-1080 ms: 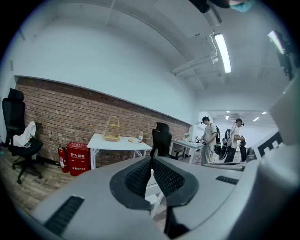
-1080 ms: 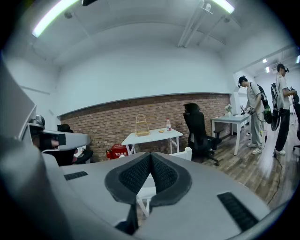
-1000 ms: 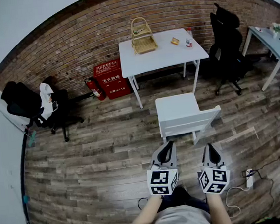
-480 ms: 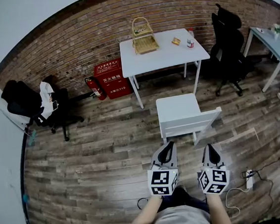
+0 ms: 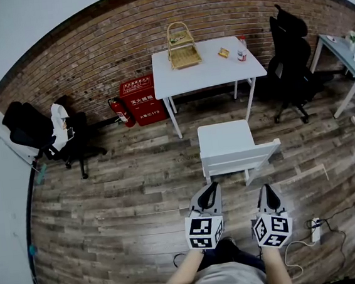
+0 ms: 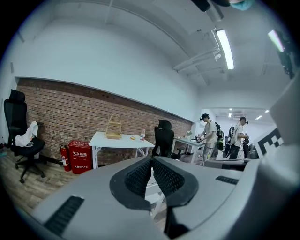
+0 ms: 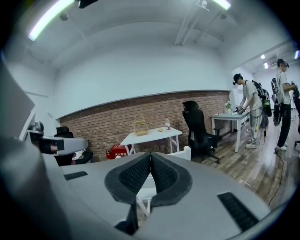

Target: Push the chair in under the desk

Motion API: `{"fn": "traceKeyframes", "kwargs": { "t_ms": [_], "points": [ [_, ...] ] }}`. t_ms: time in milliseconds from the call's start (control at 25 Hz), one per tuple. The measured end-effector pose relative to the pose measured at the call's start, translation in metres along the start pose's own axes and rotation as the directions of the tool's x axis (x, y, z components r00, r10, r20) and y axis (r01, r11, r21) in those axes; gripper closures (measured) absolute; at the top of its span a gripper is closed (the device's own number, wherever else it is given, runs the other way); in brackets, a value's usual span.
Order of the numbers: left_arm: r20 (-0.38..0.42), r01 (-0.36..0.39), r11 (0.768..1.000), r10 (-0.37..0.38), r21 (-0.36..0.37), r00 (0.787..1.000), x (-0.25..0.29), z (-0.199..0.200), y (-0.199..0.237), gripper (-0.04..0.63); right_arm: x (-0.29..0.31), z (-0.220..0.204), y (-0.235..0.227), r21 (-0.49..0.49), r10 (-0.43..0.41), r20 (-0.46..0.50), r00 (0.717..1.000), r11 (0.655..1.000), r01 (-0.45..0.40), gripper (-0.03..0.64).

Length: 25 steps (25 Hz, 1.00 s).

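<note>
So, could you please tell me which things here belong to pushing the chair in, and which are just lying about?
Job: white chair, white desk, left gripper, right gripper.
Lying about: wicker basket, bottle, fire extinguisher, red box, office chair.

L gripper & R gripper, both ahead of the grey top, had pale grey shells tapering to a point, w/ black cross-hatched pads & black slotted insets. Each bore a cube w/ b/w square markers at the end nearest the top. A dark garment showed just past the top's hem.
</note>
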<state>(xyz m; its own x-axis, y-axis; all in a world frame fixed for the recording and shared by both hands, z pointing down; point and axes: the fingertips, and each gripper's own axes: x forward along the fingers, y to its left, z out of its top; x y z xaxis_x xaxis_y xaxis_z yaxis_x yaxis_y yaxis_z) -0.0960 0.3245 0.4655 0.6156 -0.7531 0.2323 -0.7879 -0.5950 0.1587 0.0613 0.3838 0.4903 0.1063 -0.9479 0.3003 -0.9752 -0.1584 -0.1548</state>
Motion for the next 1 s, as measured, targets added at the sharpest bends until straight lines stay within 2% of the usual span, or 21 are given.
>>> {"fn": "traceKeyframes", "kwargs": {
  "t_ms": [600, 1000],
  "points": [
    [-0.022, -0.035, 0.999, 0.035, 0.019, 0.999, 0.021, -0.008, -0.024, 0.569, 0.011, 0.003, -0.047, 0.001, 0.029, -0.019, 0.999, 1.000, -0.029, 0.600],
    [-0.026, -0.052, 0.999, 0.052, 0.015, 0.998, 0.030, -0.011, -0.017, 0.569, 0.025, -0.005, -0.051, 0.012, 0.060, -0.046, 0.997, 0.998, -0.059, 0.600]
  ]
}}
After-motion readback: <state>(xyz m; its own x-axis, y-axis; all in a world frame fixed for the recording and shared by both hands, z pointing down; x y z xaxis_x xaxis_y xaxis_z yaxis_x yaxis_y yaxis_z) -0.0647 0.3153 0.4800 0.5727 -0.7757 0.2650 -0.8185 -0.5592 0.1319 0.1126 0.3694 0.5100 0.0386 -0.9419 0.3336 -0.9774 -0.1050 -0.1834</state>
